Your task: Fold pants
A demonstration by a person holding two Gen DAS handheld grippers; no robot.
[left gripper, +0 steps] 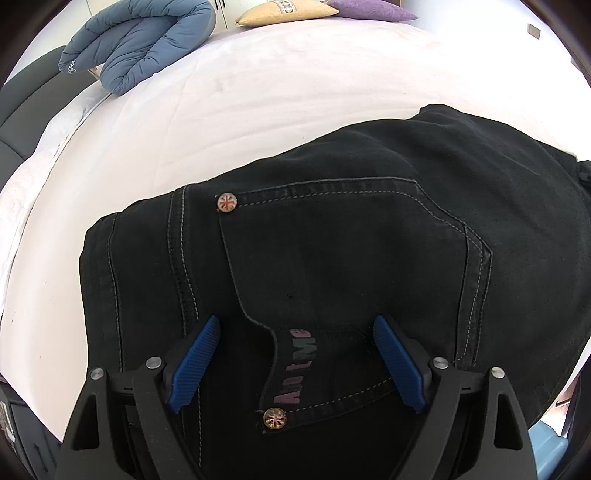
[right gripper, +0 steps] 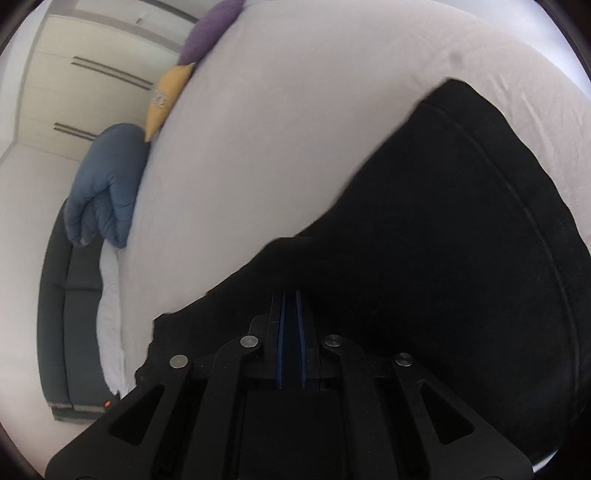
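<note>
- The pants (left gripper: pixel 332 258) are black denim, lying on a white bed (left gripper: pixel 258 92), back side up with a rear pocket showing.
- Two round studs (left gripper: pixel 226 202) mark the pocket corners, and a strip with lettering (left gripper: pixel 295 369) (partly hidden by a fold) sits at the pocket mouth.
- The left gripper (left gripper: pixel 297 363) points steeply down over the pocket, jaws spread wide, blue pads (left gripper: pixel 194 363) on either side of the lettered strip; nothing is pinched between them.
- The right gripper (right gripper: pixel 291 332) has its jaws pressed together; the black cloth (right gripper: pixel 443 240) lies in front of and around it, but I cannot tell whether any fabric is caught between the pads (the view is blurred).
- At the far edge of the bed lie a blue quilted jacket (left gripper: pixel 140 44), a yellow cushion (left gripper: pixel 288 11) and a purple cushion (left gripper: pixel 373 9).
- In the right wrist view, a wardrobe (right gripper: pixel 92 74) stands beyond the bed.
</note>
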